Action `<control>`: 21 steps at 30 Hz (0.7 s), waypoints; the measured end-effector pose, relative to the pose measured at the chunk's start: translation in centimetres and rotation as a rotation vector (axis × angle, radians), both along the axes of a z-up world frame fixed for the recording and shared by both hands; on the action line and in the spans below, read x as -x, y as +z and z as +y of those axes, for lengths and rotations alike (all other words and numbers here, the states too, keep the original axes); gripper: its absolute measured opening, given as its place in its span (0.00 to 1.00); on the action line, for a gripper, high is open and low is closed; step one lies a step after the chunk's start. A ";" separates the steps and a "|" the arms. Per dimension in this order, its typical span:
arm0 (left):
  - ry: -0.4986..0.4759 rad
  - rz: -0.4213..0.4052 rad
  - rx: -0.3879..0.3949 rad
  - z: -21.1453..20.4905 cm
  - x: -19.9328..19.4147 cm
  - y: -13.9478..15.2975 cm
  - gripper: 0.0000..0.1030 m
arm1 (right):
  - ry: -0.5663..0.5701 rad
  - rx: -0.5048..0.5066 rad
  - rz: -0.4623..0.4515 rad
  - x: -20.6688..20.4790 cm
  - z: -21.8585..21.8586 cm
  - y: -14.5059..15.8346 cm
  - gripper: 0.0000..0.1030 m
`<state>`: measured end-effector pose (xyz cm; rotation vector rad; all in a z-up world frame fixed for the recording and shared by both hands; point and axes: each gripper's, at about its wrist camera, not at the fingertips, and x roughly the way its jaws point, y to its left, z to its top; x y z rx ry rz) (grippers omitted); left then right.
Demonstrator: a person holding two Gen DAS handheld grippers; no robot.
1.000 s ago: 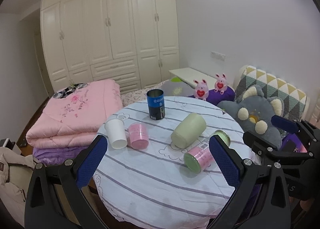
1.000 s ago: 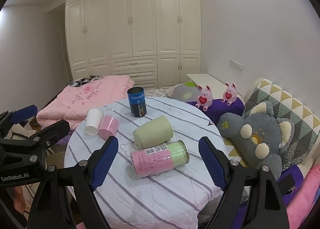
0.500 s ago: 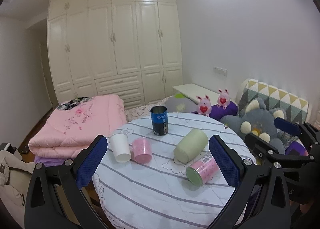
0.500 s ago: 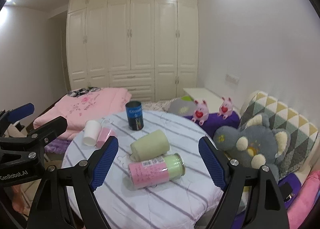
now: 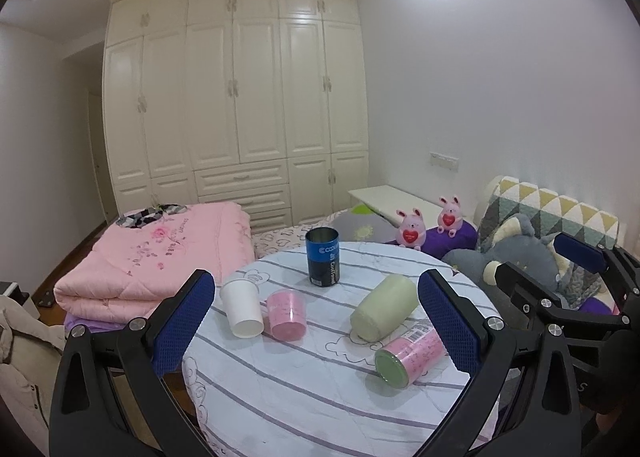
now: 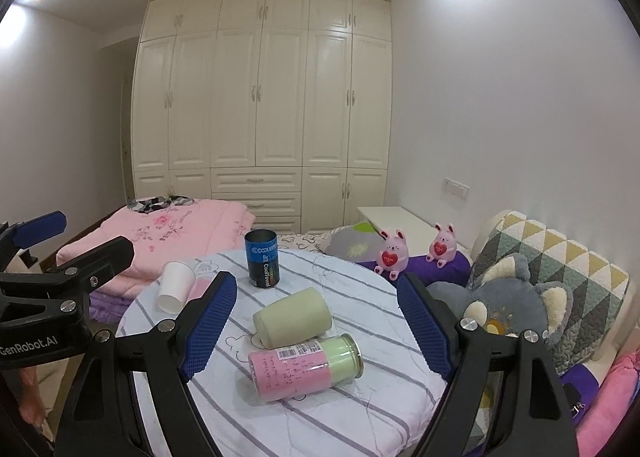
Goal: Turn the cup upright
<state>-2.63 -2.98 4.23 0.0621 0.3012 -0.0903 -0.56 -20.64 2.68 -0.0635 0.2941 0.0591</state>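
Both grippers have risen and tilted back, so the desk [image 5: 320, 397] sits lower in view than a second ago.
Left gripper [image 5: 320, 325] and right gripper [image 6: 316, 333] hang above, fingers apart and empty, likely surveying: green cup [image 6: 293, 317] lies sideways mid-desk, touching the pink-green jar [image 6: 306, 367], untouched.

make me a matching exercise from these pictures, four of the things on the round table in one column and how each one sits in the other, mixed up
Things:
1. blue can
2. white paper cup
3. pale green cup
4. pink and green jar

States:
a. lying on its side, nearest the grippers, with a barcode label
b. standing upright, open top
c. tipped over right beside a small pink cup
d. lying on its side mid-table, just behind the jar

Pairs: 1-b, 2-c, 3-d, 4-a
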 end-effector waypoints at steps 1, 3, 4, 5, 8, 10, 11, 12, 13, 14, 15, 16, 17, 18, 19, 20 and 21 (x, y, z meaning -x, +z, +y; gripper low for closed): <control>0.003 -0.001 -0.005 0.0 -0.1 0.0 1.00 | 0.000 0.002 0.001 -0.1 0.0 0.0 0.81; 0.005 0.000 -0.009 -0.1 -0.2 -0.2 1.00 | -0.001 0.001 0.006 -0.1 0.0 -0.1 0.81; 0.005 0.003 -0.010 -0.1 -0.3 -0.2 1.00 | -0.001 0.003 0.007 -0.2 0.0 -0.1 0.81; 0.005 0.005 -0.010 -0.1 -0.4 -0.3 1.00 | 0.000 0.000 0.010 -0.3 0.0 -0.1 0.81; 0.004 0.012 -0.006 -0.1 -0.6 -0.4 1.00 | -0.001 0.001 0.017 -0.4 -0.1 -0.2 0.81; 0.002 0.014 -0.001 0.0 -0.7 -0.5 1.00 | -0.002 0.002 0.017 -0.5 -0.2 -0.3 0.81; 0.001 0.014 0.000 0.0 -0.7 -0.5 1.00 | -0.001 0.001 0.019 -0.5 -0.2 -0.3 0.81; 0.002 0.013 0.001 0.0 -0.7 -0.5 1.00 | -0.002 0.001 0.020 -0.6 -0.3 -0.3 0.81; 0.003 0.014 -0.001 0.0 -0.7 -0.5 1.00 | -0.003 0.003 0.019 -0.6 -0.2 -0.3 0.81; 0.003 0.014 -0.002 0.0 -0.7 -0.5 1.00 | -0.003 0.002 0.020 -0.5 -0.2 -0.3 0.81; 0.005 0.015 -0.002 0.0 -0.7 -0.6 1.00 | -0.003 0.001 0.023 -0.6 -0.2 -0.4 0.81; 0.005 0.016 -0.003 0.0 -0.8 -0.6 1.00 | -0.003 0.000 0.027 -0.6 -0.3 -0.5 0.81; 0.006 0.015 -0.003 0.0 -0.8 -0.6 1.00 | -0.002 -0.002 0.030 -0.7 -0.3 -0.5 0.81; 0.006 0.015 -0.003 0.0 -0.9 -0.6 1.00 | -0.002 -0.002 0.032 -0.8 -0.3 -0.6 0.81; 0.007 0.016 -0.004 0.0 -0.9 -0.6 1.00 | -0.002 -0.001 0.033 -0.9 -0.3 -0.6 0.81; 0.007 0.014 -0.004 0.0 -0.8 -0.6 1.00 | -0.002 0.000 0.035 -0.9 -0.3 -0.6 0.81; 0.007 0.012 -0.003 0.1 -0.9 -0.7 1.00 | -0.002 0.000 0.036 -0.9 -0.3 -0.7 0.81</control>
